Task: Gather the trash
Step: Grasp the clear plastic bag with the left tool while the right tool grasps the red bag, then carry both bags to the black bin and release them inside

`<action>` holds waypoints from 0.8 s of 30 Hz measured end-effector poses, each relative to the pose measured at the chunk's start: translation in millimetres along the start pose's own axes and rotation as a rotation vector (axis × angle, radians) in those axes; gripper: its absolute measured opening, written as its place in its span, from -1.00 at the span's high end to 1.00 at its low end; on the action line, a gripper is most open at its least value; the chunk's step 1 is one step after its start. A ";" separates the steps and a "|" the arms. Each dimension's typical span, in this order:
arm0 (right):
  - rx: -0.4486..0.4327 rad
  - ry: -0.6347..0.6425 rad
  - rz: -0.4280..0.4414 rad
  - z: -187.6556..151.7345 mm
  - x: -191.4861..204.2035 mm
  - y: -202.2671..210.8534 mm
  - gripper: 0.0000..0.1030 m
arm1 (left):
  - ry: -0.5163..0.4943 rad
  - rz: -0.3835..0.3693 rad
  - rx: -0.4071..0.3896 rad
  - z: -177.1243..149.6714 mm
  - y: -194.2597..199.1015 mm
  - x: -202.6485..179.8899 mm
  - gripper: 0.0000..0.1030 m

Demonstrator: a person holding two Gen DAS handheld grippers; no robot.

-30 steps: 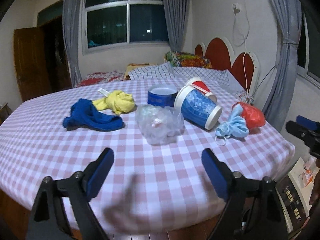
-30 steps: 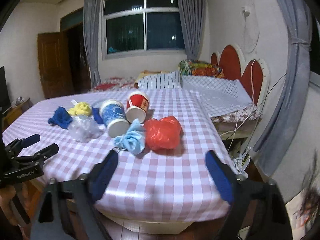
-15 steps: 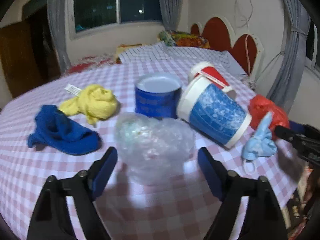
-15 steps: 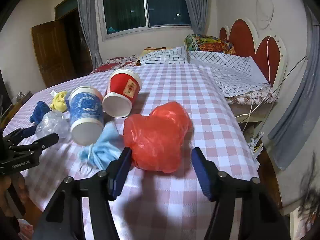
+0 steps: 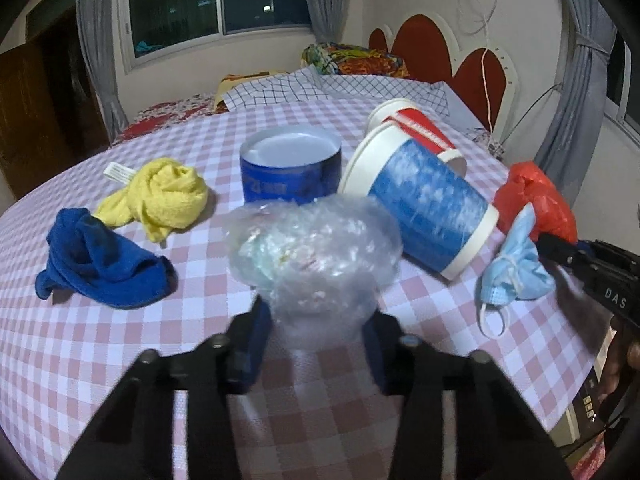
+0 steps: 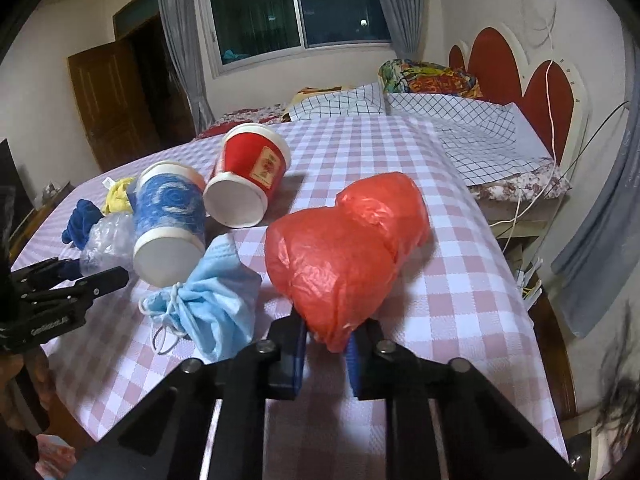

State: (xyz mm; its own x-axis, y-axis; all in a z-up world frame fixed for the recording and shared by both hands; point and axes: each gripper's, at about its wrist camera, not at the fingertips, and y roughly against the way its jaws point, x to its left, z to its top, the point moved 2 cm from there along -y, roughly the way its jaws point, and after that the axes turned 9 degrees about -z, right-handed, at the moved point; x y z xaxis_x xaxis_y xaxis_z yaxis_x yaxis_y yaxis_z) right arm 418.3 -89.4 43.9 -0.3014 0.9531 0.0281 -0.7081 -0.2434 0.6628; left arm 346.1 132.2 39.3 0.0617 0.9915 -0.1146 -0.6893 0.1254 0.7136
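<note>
My left gripper (image 5: 316, 338) is shut on the near end of a crumpled clear plastic bag (image 5: 312, 248) on the checked tablecloth. My right gripper (image 6: 326, 350) is shut on the near end of a red plastic bag (image 6: 348, 256). A crumpled blue face mask (image 6: 212, 308) lies just left of the red bag; it also shows in the left wrist view (image 5: 516, 268). A blue paper cup (image 5: 424, 204) and a red paper cup (image 6: 250, 176) lie on their sides behind.
A blue cloth (image 5: 96, 260) and a yellow cloth (image 5: 160, 196) lie at the left. A blue round tin (image 5: 290, 168) stands behind the clear bag. The table edge (image 6: 516, 292) drops off at the right, with a bed (image 6: 460, 120) beyond.
Both grippers moved forward onto the table and closed, the left on the clear plastic bag, the right on the red bag.
</note>
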 end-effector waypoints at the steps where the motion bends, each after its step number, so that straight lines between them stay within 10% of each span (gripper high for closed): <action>1: -0.004 -0.001 -0.002 -1.3 -1.1 2.1 0.71 | -0.004 -0.001 0.000 -0.7 0.1 -0.7 0.30; 24: -0.122 0.029 -0.032 -34.5 -19.3 63.6 0.75 | 0.005 0.027 -0.171 -36.4 39.4 -2.2 0.67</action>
State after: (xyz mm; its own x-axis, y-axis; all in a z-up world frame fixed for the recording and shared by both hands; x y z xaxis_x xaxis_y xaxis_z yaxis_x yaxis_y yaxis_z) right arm 357.1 -129.6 59.7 -0.2947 0.9555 -0.0149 -0.7893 -0.2347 0.5673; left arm 292.5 133.7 42.5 0.0383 0.9941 -0.1012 -0.8032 0.0909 0.5887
